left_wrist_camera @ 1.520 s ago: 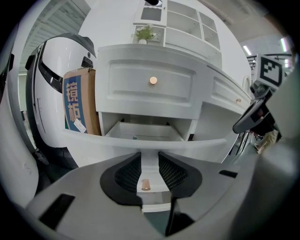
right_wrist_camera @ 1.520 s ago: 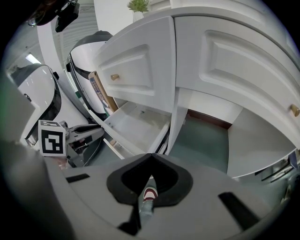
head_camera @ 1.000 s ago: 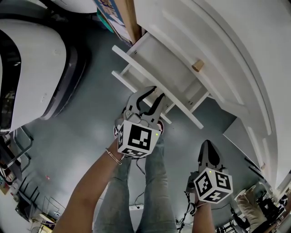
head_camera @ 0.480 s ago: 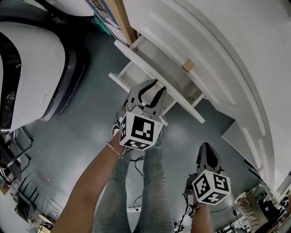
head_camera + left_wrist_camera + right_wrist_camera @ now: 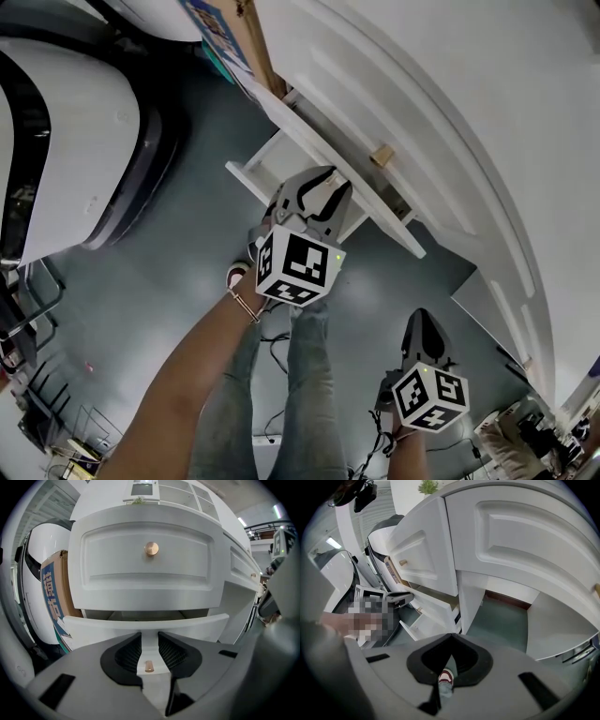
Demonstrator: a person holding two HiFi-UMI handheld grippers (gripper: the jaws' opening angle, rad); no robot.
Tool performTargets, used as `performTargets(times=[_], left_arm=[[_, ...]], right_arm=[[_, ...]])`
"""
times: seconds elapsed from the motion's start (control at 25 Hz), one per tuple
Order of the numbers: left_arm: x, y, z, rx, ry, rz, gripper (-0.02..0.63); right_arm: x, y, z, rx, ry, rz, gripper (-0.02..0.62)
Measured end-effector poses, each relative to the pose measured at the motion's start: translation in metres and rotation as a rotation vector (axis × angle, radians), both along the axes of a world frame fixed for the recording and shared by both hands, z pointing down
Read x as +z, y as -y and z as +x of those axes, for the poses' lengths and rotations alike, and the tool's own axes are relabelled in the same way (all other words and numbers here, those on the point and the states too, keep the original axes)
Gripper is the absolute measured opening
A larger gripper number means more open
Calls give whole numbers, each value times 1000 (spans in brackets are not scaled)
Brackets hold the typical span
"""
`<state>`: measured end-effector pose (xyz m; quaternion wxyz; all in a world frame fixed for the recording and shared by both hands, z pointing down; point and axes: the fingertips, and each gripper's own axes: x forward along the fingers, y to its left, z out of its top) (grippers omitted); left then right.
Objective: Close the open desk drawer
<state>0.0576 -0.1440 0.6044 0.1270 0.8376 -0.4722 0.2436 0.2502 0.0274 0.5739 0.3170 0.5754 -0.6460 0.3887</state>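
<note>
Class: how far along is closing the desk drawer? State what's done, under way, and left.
Done: left gripper sits at the drawer, open jaws straddling its knob. Under way: it seems to be pushing. Left: the drawer juts out beneath the closed upper drawer; push it flush. Right gripper is shut, idle.

light: even, soft indoor | shadows: faint | focus: sharp | edges: strong fisheye bending, dark corners

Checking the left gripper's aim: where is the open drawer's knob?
In the left gripper view, the open drawer's knob sits low and centre, between the left gripper's open jaws, straight below the closed upper drawer's knob.
</note>
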Motion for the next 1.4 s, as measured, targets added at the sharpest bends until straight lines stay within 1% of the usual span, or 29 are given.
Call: performTargets(times=[0.64, 0.84, 1.04, 1.2, 1.4], left_arm=[[-1, 20, 10, 14, 6, 16, 124], [-1, 27, 14, 27, 20, 21, 124], [-1, 33, 18, 12, 0, 22, 124], [0, 39, 20, 4, 0, 26, 124], [0, 43, 23, 20, 2, 24, 124]], right_arm=[[1, -2, 6, 12, 6, -2, 6], [1, -3, 7, 15, 5, -4, 6], [0, -5, 8, 20, 6, -4, 6], [0, -6, 7, 18, 8, -5, 6], [0, -8, 7, 22, 12, -7, 6]])
